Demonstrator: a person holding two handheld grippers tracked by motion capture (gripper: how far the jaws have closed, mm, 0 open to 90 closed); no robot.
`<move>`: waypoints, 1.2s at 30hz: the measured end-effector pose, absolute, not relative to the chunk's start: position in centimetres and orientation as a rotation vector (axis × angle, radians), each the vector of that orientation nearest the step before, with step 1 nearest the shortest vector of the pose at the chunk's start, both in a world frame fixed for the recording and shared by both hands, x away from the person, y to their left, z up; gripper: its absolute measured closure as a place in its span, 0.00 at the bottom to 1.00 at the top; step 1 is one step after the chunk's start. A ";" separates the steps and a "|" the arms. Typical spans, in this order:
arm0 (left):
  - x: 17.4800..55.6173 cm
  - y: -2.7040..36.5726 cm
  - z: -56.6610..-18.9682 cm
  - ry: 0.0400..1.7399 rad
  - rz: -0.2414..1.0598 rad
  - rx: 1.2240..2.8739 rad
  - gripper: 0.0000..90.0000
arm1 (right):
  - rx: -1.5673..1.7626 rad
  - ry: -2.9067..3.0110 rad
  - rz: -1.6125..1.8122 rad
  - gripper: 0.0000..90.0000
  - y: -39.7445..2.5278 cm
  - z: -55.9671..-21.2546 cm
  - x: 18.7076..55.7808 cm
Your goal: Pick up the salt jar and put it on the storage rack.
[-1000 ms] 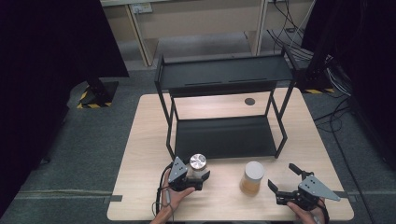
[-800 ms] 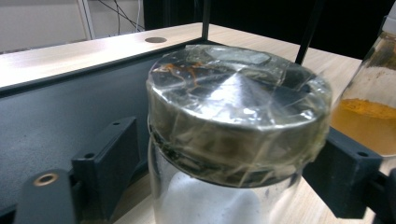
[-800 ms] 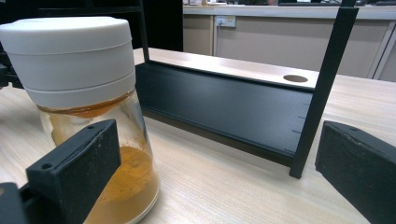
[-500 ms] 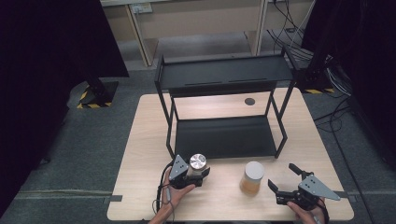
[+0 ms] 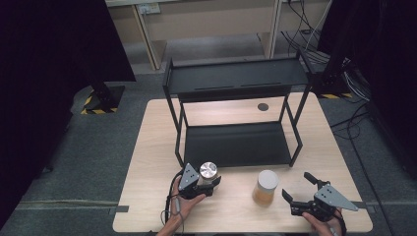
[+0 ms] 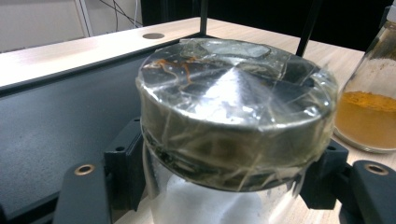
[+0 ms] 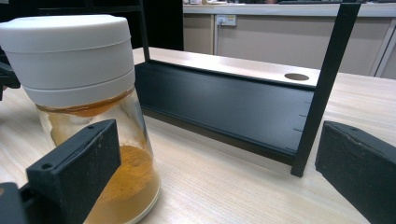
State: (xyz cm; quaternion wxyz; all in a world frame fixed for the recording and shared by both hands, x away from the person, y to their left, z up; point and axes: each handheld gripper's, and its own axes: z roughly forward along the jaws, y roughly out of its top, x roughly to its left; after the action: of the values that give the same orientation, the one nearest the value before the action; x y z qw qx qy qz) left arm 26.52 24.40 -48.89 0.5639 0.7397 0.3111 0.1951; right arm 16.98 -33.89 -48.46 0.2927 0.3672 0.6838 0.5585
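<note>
Almost nothing different from one second ago: left gripper (image 5: 210, 183) at the same spot just in front of the rack (image 5: 236, 78), jaws closed on the jar with the metal lid (image 5: 208, 170) as before. Right gripper (image 5: 296, 186) also unmoved, in front of the rack's right leg, jaws wide apart and holding nothing. Probably a short pause after the grasp, so the lift toward the rack not yet begun. Lower shelf (image 5: 236, 145) bare and directly behind the jar, so likely only a short way to go.

Seen from the left gripper view, jar with the metal lid (image 6: 233, 116) upright between the two black jaws, which press on the glass just under the lid. Lid round and shiny, covered with wrinkled clear film, with some thin orange marks on top. White powder inside the glass. Hard to tell whether standing on the table (image 5: 157, 128) or already raised a little.

Jar with the white lid (image 5: 266, 187) upright on the table, in front of the rack toward its right side. Orange powder inside, about half full. In the right gripper view, close beside one jaw of the right gripper but not gripped.
</note>
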 end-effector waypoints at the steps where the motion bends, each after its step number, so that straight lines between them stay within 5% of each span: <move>1: 26.5 24.5 -48.9 0.735 0.453 1.739 0.34 | 0.979 1.822 1.488 0.00 -33.9 -48.5 17.0; 36: 26.3 24.5 -45.3 0.654 0.456 1.735 0.34 | 0.990 1.809 1.496 0.00 -34.1 -48.6 17.0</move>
State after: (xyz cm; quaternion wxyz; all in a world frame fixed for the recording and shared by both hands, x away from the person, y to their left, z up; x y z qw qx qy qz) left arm 26.26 24.49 -45.30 0.5780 0.7415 0.2795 0.1951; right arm 17.02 -34.06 -48.56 0.2925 0.3717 0.6791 0.5614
